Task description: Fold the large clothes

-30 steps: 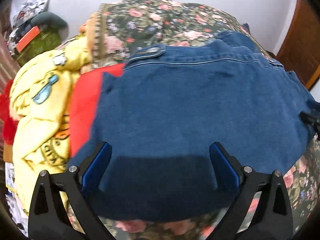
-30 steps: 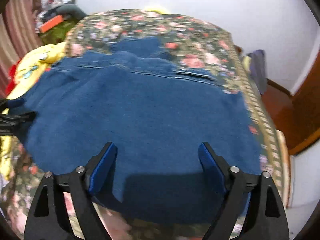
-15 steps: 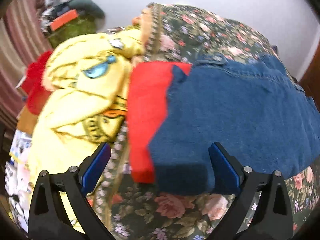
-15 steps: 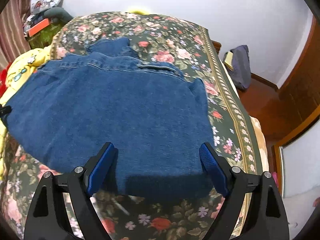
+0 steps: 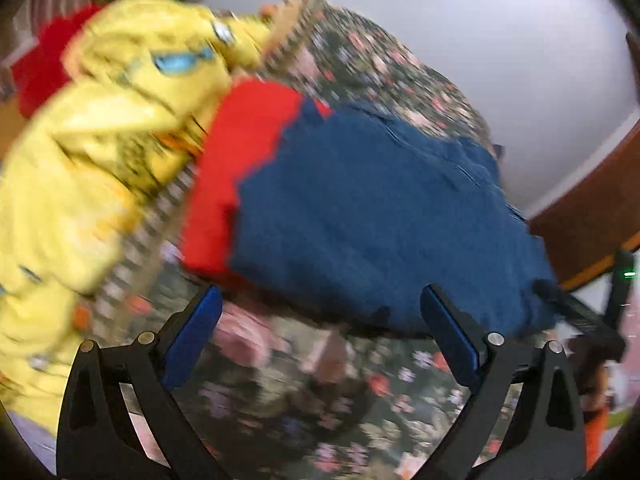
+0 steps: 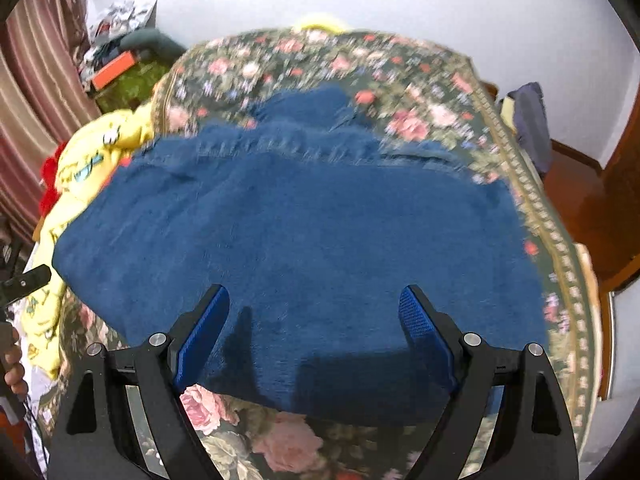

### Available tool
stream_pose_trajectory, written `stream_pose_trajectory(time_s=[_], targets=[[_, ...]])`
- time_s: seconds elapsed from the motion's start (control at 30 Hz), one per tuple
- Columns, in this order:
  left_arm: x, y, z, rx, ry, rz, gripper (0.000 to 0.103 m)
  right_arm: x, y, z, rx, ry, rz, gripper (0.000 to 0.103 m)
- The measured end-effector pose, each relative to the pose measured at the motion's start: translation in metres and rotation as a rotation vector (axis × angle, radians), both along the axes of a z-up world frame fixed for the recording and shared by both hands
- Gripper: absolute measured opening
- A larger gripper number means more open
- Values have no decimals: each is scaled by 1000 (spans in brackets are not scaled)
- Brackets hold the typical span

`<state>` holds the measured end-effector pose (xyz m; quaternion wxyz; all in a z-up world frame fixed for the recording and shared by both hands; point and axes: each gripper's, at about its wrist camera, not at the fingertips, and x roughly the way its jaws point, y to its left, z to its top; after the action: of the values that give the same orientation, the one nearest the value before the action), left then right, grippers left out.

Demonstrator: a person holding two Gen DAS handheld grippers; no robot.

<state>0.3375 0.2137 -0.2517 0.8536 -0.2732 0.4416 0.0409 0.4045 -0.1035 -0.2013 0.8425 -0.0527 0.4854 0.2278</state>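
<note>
The blue denim garment (image 6: 304,232) lies spread flat on the flowered bed (image 6: 404,68), and your left tool (image 5: 320,336) and right tool (image 6: 314,332) both stand wide open and empty at its near hem, so next you should, I think, grip that hem and fold it over, minding the yellow clothing (image 5: 100,128) and red cloth (image 5: 236,160) at the left edge, blurred here.

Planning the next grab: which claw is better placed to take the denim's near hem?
Right. The right claw is open, centred over the denim garment, near hem between its fingers. The left claw sits off the corner over the floral bedspread.
</note>
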Motion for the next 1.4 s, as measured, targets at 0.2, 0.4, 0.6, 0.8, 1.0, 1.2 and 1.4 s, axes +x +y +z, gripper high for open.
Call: stream_pose_trajectory(time_s=[0.2,0.4,0.6,0.8,1.0,1.2,1.4], targets=[[24,-5,-29,-156,30,-18,96,-9,7,-7,-55,-57,17,90],[38,-9,-16,-154,1,-1,68,-8,3,-8,-26,-46,21,92],[38,-20,24,-6,-103,-42,52,-10,7,-9,-34,-57,20,94],[51,13,-28,-238,-44,61,52,-10,7,-9,-33,-62,22,95],[62,18,-36,-251,-63,139,48,-10,7,-8,-40,-54,23,96],[63,6,12,-90,-121,185,25,-6,11,6,-31,-24,12,95],[47,-18,109,115,-348,127,21,-17,44,29,51,-68,69,95]])
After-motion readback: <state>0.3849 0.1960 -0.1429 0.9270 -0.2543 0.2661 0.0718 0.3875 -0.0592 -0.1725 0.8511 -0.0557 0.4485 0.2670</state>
